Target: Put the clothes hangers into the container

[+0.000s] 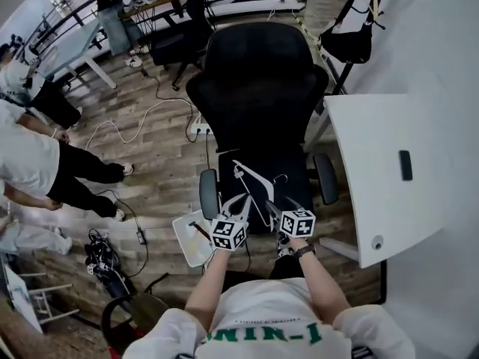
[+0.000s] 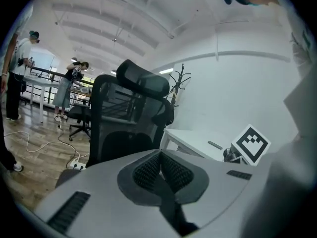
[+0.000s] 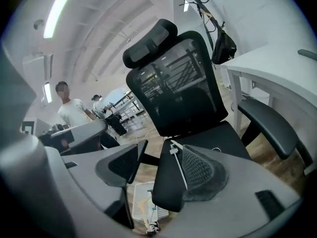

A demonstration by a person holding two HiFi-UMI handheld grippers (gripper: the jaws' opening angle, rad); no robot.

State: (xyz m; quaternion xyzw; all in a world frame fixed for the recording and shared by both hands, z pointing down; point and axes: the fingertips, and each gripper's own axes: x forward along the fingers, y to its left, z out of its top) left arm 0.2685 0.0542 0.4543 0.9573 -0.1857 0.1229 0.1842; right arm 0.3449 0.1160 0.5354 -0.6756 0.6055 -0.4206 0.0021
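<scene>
The left gripper (image 2: 159, 170) has its ribbed pads pressed together with nothing between them. The right gripper (image 3: 158, 165) has its jaws spread wide, and neither pad presses on anything. In the head view both grippers, left (image 1: 239, 204) and right (image 1: 281, 209), hang over the front edge of the seat of a black office chair (image 1: 258, 88). The clothes hangers (image 1: 254, 179) lie on that seat near its front edge, just ahead of the fingertips. The white basket (image 1: 187, 241) sits on the wooden floor by the seat's front left corner. A white desk (image 1: 382, 178) stands to the chair's right.
</scene>
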